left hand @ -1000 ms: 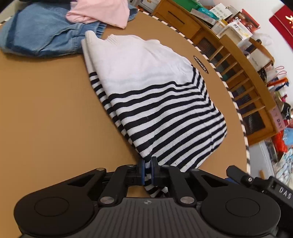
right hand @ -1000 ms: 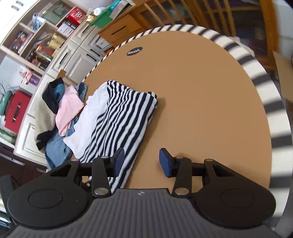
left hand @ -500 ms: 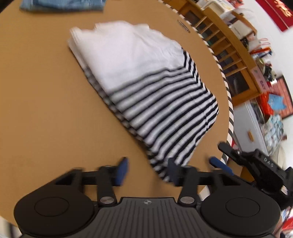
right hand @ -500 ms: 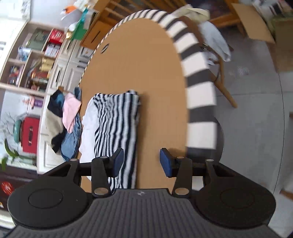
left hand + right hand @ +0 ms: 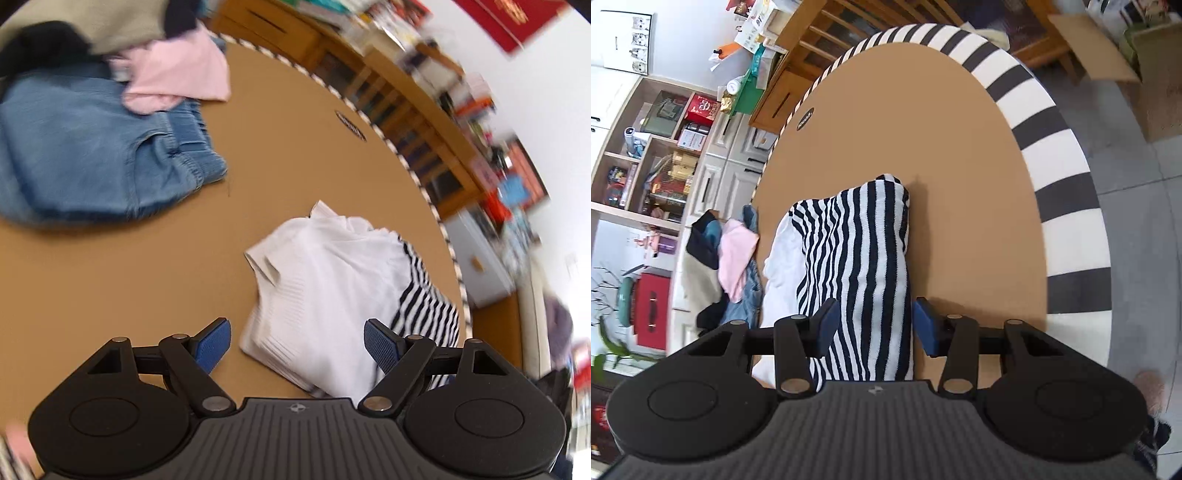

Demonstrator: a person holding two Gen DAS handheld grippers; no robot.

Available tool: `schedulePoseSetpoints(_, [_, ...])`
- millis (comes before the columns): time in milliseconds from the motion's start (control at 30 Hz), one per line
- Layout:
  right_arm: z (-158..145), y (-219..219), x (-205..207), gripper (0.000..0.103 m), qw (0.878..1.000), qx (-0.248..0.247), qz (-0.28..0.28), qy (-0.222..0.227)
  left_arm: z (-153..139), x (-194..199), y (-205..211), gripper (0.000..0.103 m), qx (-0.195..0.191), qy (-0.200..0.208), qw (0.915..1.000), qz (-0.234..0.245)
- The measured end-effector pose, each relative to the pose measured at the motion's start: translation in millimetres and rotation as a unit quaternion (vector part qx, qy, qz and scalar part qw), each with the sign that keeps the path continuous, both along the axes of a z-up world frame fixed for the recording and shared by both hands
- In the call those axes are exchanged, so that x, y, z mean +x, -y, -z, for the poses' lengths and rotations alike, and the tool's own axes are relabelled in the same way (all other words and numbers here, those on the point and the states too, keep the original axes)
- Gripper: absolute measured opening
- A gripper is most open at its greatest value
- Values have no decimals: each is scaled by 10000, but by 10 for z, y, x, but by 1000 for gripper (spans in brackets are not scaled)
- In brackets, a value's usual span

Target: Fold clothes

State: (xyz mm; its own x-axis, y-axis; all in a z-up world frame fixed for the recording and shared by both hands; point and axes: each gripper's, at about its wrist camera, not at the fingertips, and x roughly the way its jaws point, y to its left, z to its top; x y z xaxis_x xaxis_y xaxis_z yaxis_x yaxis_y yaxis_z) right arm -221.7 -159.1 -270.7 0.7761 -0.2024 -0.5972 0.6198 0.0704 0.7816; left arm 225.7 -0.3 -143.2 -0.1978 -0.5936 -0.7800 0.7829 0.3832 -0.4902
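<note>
Sweater (image 5: 332,291): white w/ black stripes, lies bunched on table (image 5: 110,277), near its right edge in left-wrist view; white half faces left claw, striped half further right.
Sweater, right view (image 5: 864,266): striped part runs from near edge out toward table middle, white part on its left.
Change, sweater: 1 s ago it lay flat and spread out; now shorter, doubled over, w/ loose folds on top.
Change, left claw (image 5: 297,345): 1 s ago pinched shut on striped hem; now jaws wide and opening, white edge sits between them but pads don't press on it. View has swung; jeans and pink top back in frame.
Change, right claw (image 5: 875,325): gap about same as before, part open. Earlier sweater was by its left finger only; now striped cloth fills the gap. Left pad looks against cloth, right pad just beside it; grip or not, can't tell.
Jeans (image 5: 92,155): far left on table, well apart from sweater.
Pink top (image 5: 173,74): lies over far end of jeans, more dark and beige clothes behind.
Table: round, tan top, black-white striped rim (image 5: 1052,122), small dark oval label near far edge.
Room: wooden shelving (image 5: 406,110) past far rim, white cabinets and cluttered shelves (image 5: 665,147) on left in right view, grey floor on right.
</note>
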Motion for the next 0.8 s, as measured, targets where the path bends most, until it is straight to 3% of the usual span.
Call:
schedulePoseSetpoints(100, [-19, -21, 26, 46, 9999, -67, 27, -82, 158, 183, 255, 81, 99, -5, 9985, 530])
schedulePoseSetpoints(267, [-28, -55, 58, 46, 9997, -168, 126, -141, 414, 401, 655, 81, 198, -398, 9935, 1048])
schedulePoseSetpoints(467, [-5, -23, 40, 46, 9998, -67, 169, -68, 483, 427, 936, 86, -32, -641, 9846, 1625])
schedulePoseSetpoints(533, [18, -15, 9, 46, 9998, -5, 223, 12, 478, 372, 1002, 93, -6, -616, 9795, 1920])
schedulePoseSetpoints(667, [24, 7, 24, 46, 9997, 46, 250, 37, 439, 138, 1071, 102, 105, -151, 9671, 2538])
schedulePoseSetpoints(733, [15, 12, 38, 46, 9999, -5, 166, 0, 474, 82, 1096, 96, 170, -364, 9650, 2593])
schedulePoseSetpoints(800, [-3, 18, 95, 46, 9999, -72, 74, -62, 572, 55, 1117, 74, 252, -942, 9624, 2536])
